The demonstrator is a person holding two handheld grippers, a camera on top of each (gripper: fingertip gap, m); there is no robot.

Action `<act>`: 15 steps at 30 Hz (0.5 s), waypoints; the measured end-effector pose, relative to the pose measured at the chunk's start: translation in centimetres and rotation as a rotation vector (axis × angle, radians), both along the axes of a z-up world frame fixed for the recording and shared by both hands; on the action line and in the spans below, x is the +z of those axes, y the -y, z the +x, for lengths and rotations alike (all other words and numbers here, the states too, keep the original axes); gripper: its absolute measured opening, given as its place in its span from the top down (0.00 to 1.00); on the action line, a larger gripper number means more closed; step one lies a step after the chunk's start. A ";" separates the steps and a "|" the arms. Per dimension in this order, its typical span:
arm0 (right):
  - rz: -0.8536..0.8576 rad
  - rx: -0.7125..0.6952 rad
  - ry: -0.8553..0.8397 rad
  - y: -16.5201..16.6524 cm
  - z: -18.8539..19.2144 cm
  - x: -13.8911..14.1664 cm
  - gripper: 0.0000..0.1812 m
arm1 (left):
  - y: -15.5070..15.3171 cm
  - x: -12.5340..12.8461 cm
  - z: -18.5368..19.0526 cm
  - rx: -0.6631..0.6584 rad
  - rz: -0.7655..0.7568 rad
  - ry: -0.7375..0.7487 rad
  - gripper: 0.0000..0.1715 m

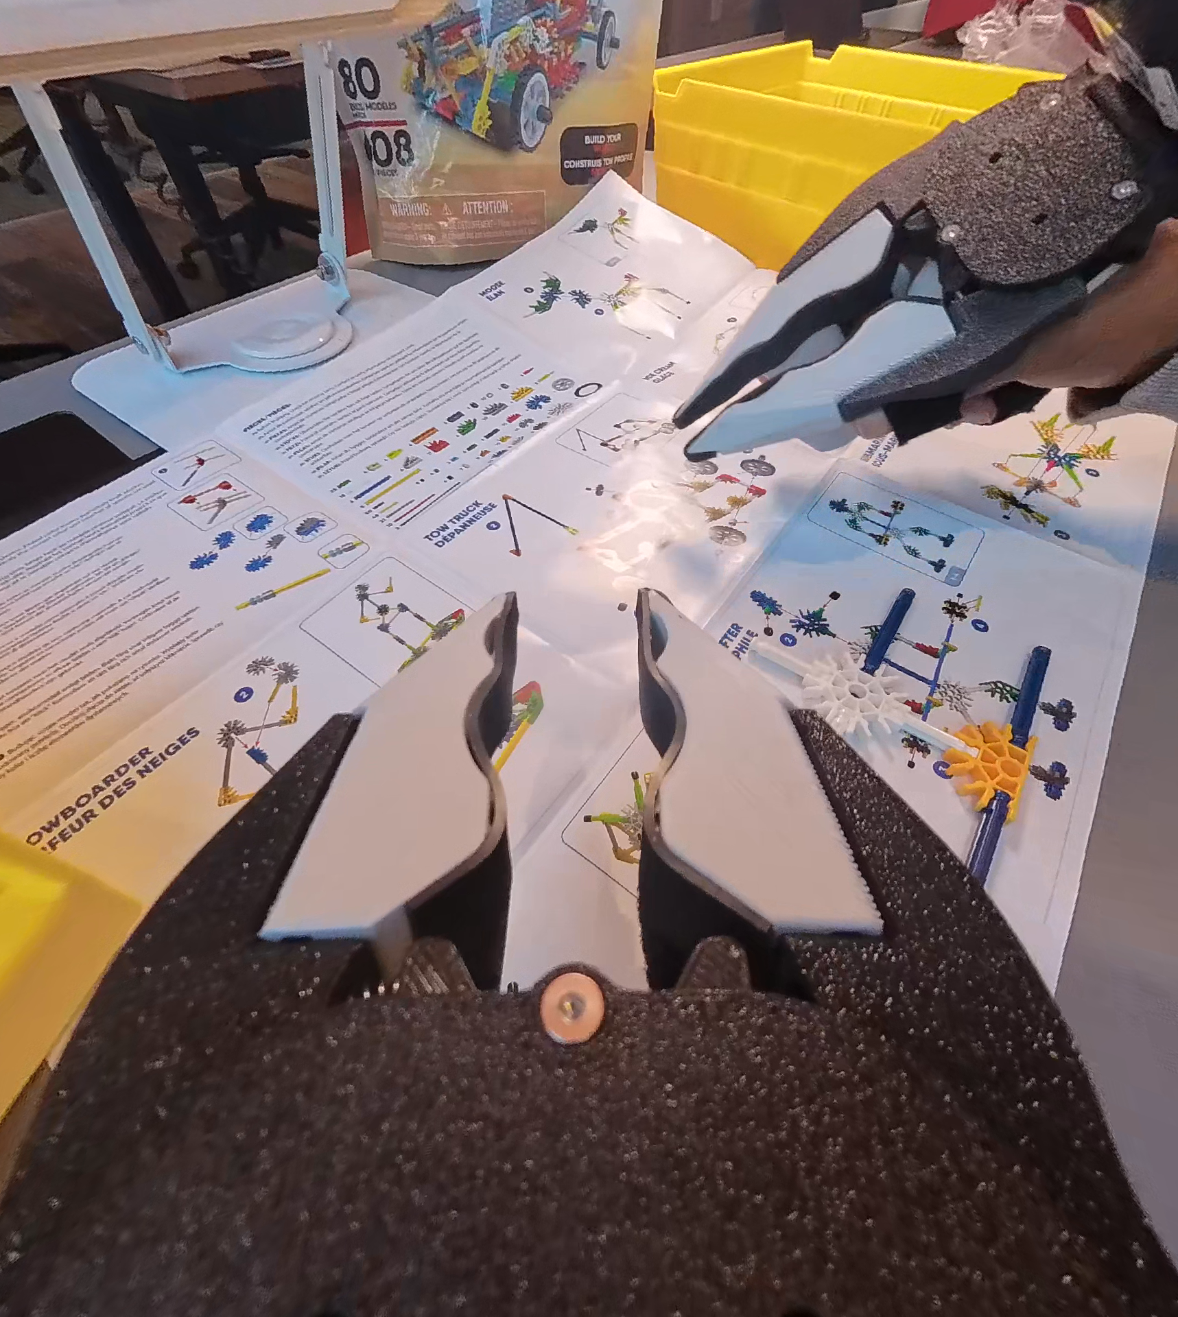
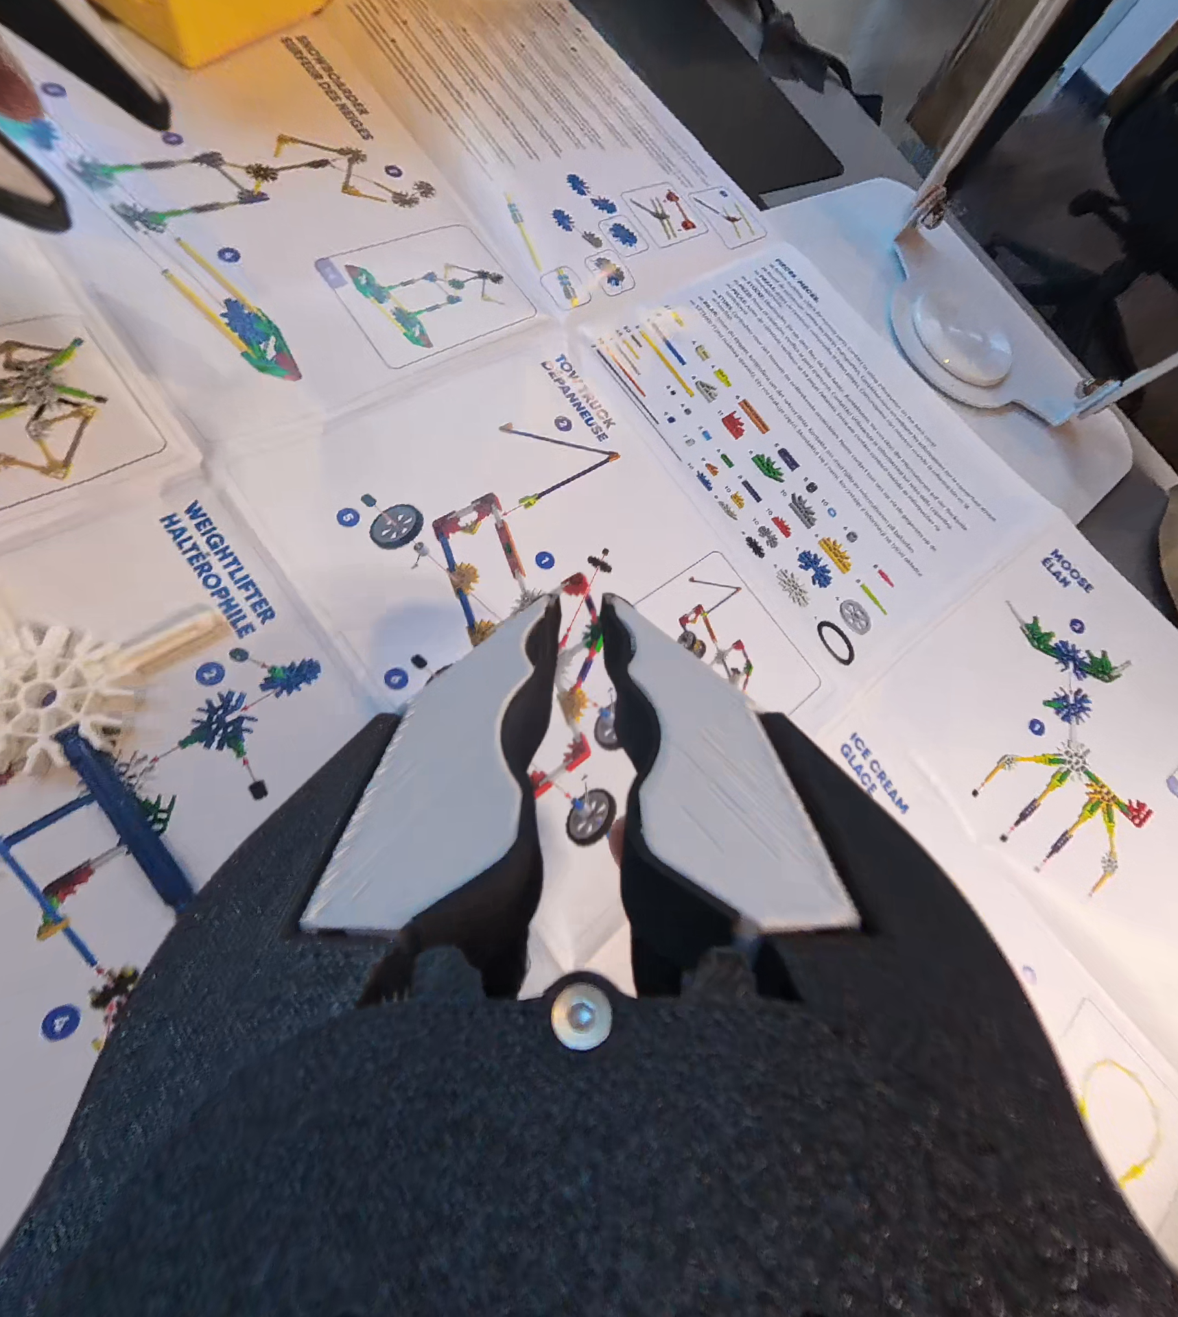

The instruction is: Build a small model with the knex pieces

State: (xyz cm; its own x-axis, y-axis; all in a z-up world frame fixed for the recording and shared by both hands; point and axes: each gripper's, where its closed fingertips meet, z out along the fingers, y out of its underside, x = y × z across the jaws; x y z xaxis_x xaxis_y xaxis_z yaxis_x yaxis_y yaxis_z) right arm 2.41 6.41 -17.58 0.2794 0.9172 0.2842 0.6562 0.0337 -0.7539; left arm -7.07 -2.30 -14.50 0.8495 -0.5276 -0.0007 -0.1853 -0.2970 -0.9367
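Over the sheet (image 1: 472,456) spread on the table (image 1: 1170,855), the left tongs (image 1: 577,606) are hovering with their tips spread wide and nothing between them. The right tongs (image 1: 685,435), gripped by a hand (image 1: 1106,335), are pointing down at the sheet's middle. Their tips are drawn nearly together with a narrow gap showing, pinching nothing. Whether they are touching the paper, I cannot tell.

Nearest the left tongs, just to their right, a small build is lying on the sheet: a white connector (image 1: 857,688), blue rods (image 1: 889,627) and a yellow connector (image 1: 992,762) joined together. Neither pair is touching it.

Room is looking open across the middle of the sheet. Yellow bins (image 1: 750,142) and a bag (image 1: 500,142) are closing off the far side. A white stand (image 1: 286,335) is sitting at the far left, and a yellow tray (image 1: 1,926) is crowding the near left corner.
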 end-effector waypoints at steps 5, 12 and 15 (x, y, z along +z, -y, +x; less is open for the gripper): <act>-0.007 0.005 0.015 0.1 0.2 -1.3 1.00 | 0.4 -0.5 0.9 -0.047 -0.009 -0.047 0.83; -0.038 0.072 0.007 2.6 1.2 -1.3 1.00 | 0.7 -1.5 1.9 -0.091 -0.030 -0.126 0.83; -0.020 0.082 0.042 2.9 1.6 -1.8 1.00 | 0.7 -1.6 1.9 -0.090 -0.029 -0.131 0.83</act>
